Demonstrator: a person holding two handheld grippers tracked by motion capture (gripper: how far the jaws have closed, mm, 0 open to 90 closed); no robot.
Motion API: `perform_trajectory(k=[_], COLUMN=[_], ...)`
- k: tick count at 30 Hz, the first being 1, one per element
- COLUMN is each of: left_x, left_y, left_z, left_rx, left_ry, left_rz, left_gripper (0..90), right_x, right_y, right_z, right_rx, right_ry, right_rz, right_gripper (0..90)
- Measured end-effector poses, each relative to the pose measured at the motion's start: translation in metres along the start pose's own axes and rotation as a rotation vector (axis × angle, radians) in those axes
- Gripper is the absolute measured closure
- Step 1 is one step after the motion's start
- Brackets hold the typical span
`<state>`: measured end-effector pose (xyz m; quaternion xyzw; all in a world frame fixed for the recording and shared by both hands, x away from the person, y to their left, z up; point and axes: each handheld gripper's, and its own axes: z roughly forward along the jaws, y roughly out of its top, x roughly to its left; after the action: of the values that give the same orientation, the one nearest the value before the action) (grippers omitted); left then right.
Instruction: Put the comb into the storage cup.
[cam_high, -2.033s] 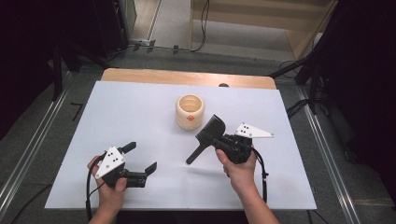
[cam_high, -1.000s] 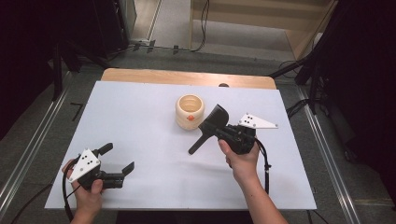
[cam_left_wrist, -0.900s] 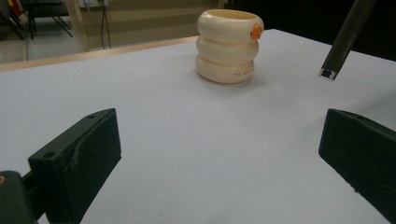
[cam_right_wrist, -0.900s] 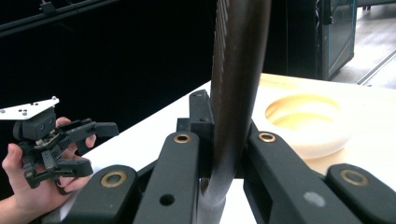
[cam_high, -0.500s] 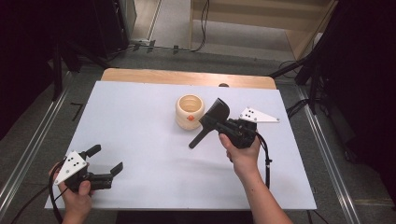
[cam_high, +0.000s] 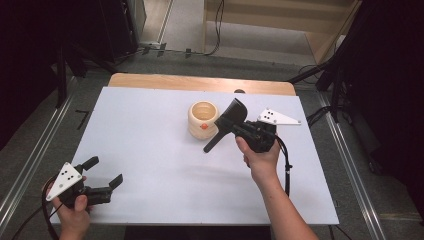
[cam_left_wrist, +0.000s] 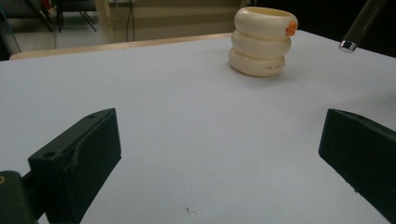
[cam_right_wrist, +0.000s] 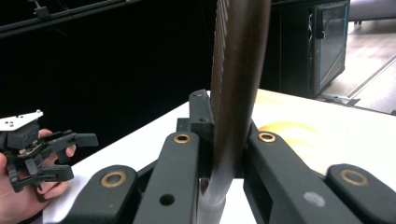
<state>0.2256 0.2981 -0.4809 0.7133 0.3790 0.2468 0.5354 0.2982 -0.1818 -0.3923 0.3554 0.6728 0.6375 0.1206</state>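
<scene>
The right gripper (cam_high: 235, 127) has its jaws clamped on a dark brush (cam_high: 226, 125) — broad head up beside the cream ringed holder (cam_high: 203, 120), handle end slanting down toward the white table (cam_high: 150, 150). In the right gripper view the brush (cam_right_wrist: 236, 84) stands gripped at its neck, between the jaws. The holder sits upright near the table's far middle, mouth open. The left gripper (cam_high: 102, 177) hovers at the near left corner, jaws wide and empty, well apart from everything. The likely step is seating the brush in the holder: the handle end should be swung over the mouth and lowered straight — a tilted entry could tip the holder.
</scene>
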Motion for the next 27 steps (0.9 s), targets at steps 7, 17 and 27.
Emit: perform_trajectory(k=[7,17,27], left_x=[0.005,0.008,0.007], left_y=[-0.002,-0.007,-0.009], left_z=[-0.005,-0.003,-0.003], left_rx=[0.004,-0.004,-0.019], left_ry=[0.011,-0.003,0.002], left_rz=[-0.003,-0.04,-0.05], left_gripper=[0.0,0.0,0.0], right_x=[-0.003,-0.006,-0.009], right_y=[0.007,0.017,0.027], right_z=[0.001,0.004,0.01], right_rx=[-0.011,-0.018,-0.033], right_ry=[-0.007,-0.015,-0.022], right_rz=[-0.004,-0.02,-0.02], right_gripper=[84.0,84.0,84.0])
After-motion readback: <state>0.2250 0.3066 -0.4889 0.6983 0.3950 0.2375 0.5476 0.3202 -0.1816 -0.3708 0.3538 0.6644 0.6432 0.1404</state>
